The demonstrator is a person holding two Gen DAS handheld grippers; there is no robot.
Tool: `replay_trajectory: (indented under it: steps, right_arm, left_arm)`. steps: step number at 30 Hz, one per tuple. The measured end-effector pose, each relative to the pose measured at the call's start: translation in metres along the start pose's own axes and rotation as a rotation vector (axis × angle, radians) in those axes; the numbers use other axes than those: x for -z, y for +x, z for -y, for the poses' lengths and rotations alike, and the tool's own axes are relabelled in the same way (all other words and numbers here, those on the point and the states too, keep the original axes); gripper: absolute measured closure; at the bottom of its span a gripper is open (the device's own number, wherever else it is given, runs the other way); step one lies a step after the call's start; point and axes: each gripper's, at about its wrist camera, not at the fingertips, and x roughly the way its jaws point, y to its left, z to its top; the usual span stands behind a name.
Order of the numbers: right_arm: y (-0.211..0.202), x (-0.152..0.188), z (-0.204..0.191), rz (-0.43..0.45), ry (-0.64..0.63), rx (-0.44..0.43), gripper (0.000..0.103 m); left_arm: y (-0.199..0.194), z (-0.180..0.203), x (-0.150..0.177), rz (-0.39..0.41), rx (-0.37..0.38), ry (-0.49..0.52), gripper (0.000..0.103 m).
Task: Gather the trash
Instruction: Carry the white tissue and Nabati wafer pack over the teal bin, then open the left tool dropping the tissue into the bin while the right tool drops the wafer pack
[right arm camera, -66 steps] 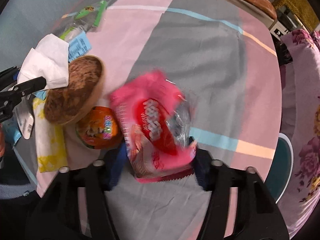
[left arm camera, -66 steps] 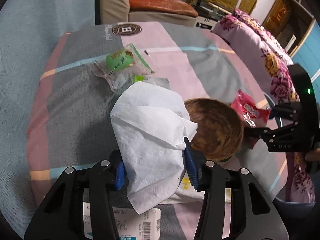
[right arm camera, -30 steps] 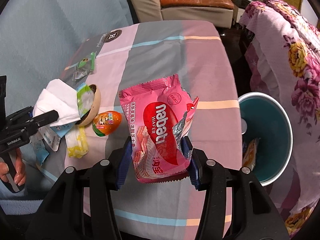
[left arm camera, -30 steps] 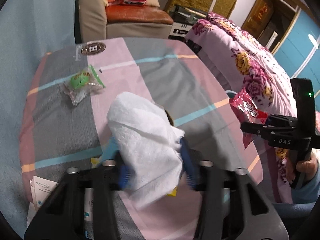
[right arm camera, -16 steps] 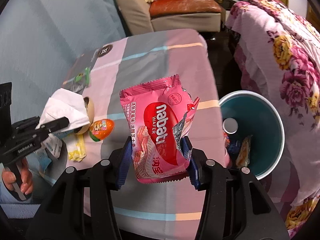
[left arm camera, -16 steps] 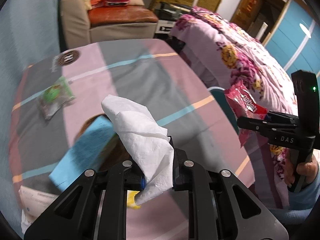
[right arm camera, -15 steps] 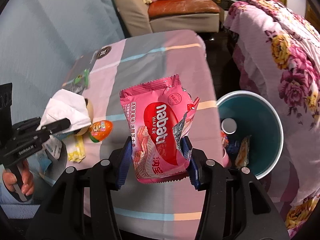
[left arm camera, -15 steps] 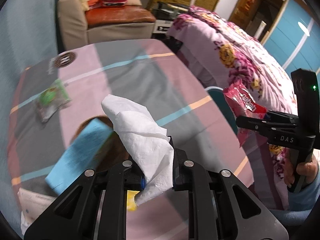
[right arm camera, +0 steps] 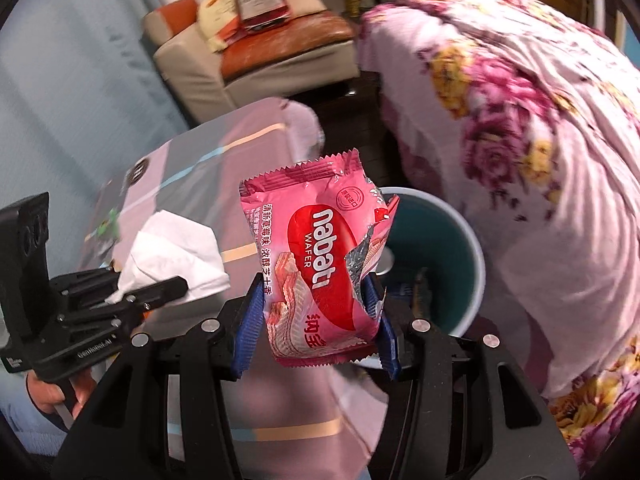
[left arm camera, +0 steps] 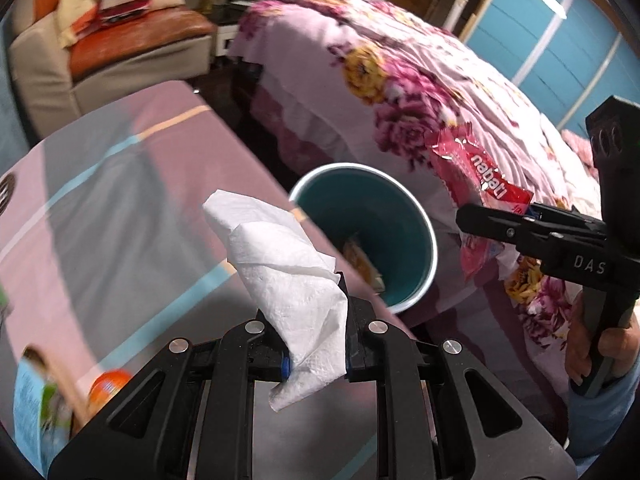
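The round teal trash bin with a white rim stands on the floor, between the desk with the pink and grey striped cloth and the flowery bed. The left gripper is clamped tight on a crumpled white paper tissue; the bin lies ahead of it and lower, past the desk edge. The right gripper squeezes a tall pink wafer wrapper, held upright. The bin sits just behind and below that wrapper, so the right one looks nearer.
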Motion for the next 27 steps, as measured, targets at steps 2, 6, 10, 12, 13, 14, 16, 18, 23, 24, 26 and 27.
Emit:
replay_trajectory:
  steps: [2, 6, 10, 12, 13, 14, 16, 18, 23, 24, 26, 27]
  right_arm:
    - [0.001, -0.001, 0.013, 0.001, 0.022, 0.009, 0.056]
    - [0.004, -0.004, 0.035, -0.005, 0.051, 0.019, 0.056]
    - [0.008, -0.006, 0.05, -0.011, 0.069, 0.022, 0.056]
    - [0.01, -0.006, 0.055, -0.013, 0.077, 0.022, 0.056]
    - [0.011, -0.006, 0.058, -0.015, 0.081, 0.024, 0.056]
    - [0.012, -0.006, 0.061, -0.017, 0.084, 0.026, 0.056]
    - [0.014, -0.007, 0.066, -0.02, 0.092, 0.029, 0.056]
    - [0.016, -0.008, 0.072, -0.02, 0.101, 0.032, 0.056]
    - [0.016, -0.007, 0.08, -0.021, 0.118, 0.039, 0.056]
    - [0.016, -0.007, 0.081, -0.022, 0.119, 0.041, 0.056]
    - [0.016, -0.008, 0.084, -0.024, 0.123, 0.044, 0.056]
    - [0.016, -0.008, 0.086, -0.023, 0.127, 0.047, 0.056]
  left_arm:
    - [0.015, 0.011, -0.008, -0.017, 0.008, 0.018, 0.085]
    - [0.035, 0.025, -0.018, -0.038, 0.02, 0.038, 0.085]
    - [0.052, 0.038, -0.028, -0.055, 0.03, 0.06, 0.085]
    - [0.06, 0.043, -0.032, -0.064, 0.032, 0.069, 0.085]
    - [0.063, 0.044, -0.033, -0.068, 0.034, 0.072, 0.085]
    - [0.066, 0.046, -0.034, -0.072, 0.036, 0.074, 0.085]
    - [0.072, 0.049, -0.037, -0.08, 0.035, 0.081, 0.085]
    - [0.076, 0.052, -0.04, -0.086, 0.035, 0.086, 0.085]
    - [0.085, 0.058, -0.045, -0.091, 0.035, 0.096, 0.073]
    - [0.087, 0.059, -0.046, -0.09, 0.036, 0.095, 0.069]
    - [0.088, 0.06, -0.048, -0.082, 0.031, 0.096, 0.051]
    - [0.088, 0.061, -0.049, -0.073, 0.023, 0.099, 0.047]
